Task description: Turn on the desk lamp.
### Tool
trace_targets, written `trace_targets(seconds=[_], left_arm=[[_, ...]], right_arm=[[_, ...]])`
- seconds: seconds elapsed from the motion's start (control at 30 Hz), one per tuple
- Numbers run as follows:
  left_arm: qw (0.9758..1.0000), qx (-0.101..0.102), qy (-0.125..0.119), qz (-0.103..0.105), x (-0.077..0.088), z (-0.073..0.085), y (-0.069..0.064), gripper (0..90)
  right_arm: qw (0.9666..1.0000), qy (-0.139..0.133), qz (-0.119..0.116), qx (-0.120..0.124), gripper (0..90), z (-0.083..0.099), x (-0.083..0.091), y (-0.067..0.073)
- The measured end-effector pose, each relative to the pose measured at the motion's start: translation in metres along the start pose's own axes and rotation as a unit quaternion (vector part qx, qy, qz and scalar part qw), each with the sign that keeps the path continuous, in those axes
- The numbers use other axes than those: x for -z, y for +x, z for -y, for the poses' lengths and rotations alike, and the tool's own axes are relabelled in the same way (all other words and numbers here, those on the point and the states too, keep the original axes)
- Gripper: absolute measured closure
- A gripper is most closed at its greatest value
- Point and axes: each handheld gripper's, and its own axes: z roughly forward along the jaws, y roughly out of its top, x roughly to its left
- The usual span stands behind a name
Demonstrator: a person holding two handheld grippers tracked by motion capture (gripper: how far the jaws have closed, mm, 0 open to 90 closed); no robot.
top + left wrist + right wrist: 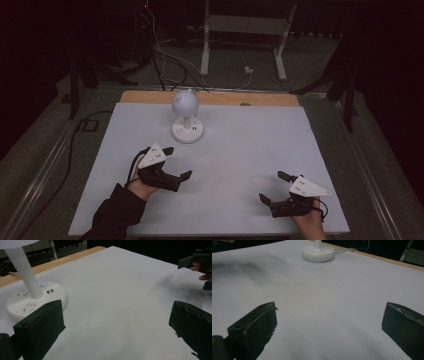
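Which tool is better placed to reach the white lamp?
Probably the left tool. It sits close to the white round-based desk lamp, jaws open toward it. The right tool, also open, lies farther away near the table's front edge.

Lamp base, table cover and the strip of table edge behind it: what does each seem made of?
Lamp base: likely smooth white plastic, with moulded sockets and a lit button. Table cover: matte white sheet, perhaps paper or foam board. Table edge: looks like light wood.
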Motion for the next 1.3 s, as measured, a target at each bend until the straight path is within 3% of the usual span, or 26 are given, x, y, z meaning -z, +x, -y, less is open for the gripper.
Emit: trace_targets(seconds=[0.33, 0.8, 0.9, 0.93, 1.1, 1.13, 1.23, 1.3], left_arm=[[1.0, 0.004, -0.002, -0.002, -0.018, -0.006, 0.004, 0.4], [0.9989, 0.027, -0.006, -0.039, -0.038, -0.013, 0.015, 0.4], [0.9977, 0.042, -0.012, -0.052, -0.041, -0.014, 0.019, 0.4], [0.9966, 0.048, -0.016, -0.065, -0.043, -0.015, 0.022, 0.4], [0.9951, 0.057, -0.015, -0.079, -0.049, -0.017, 0.026, 0.4], [0.9939, 0.057, -0.016, -0.093, -0.052, -0.018, 0.026, 0.4], [0.9925, 0.062, -0.011, -0.105, -0.056, -0.019, 0.027, 0.4], [0.991, 0.082, -0.007, -0.105, -0.061, -0.02, 0.031, 0.4]], right_arm=[[1.0, -0.004, -0.001, 0.0, 0.1, 0.0, 0.001, 0.0], [1.0, -0.002, -0.002, 0.0, 0.1, 0.0, 0.0, 0.001], [1.0, -0.003, -0.003, -0.002, 0.1, 0.0, 0.0, 0.001], [1.0, -0.002, -0.002, -0.001, 0.1, 0.0, 0.0, 0.001], [1.0, -0.005, -0.004, -0.003, 0.1, -0.001, 0.001, 0.001], [1.0, -0.004, -0.004, -0.003, 0.1, -0.001, 0.001, 0.001], [1.0, -0.005, -0.004, -0.003, 0.2, -0.001, 0.001, 0.0], [1.0, -0.005, -0.005, -0.004, 0.1, -0.001, 0.001, 0.0]])
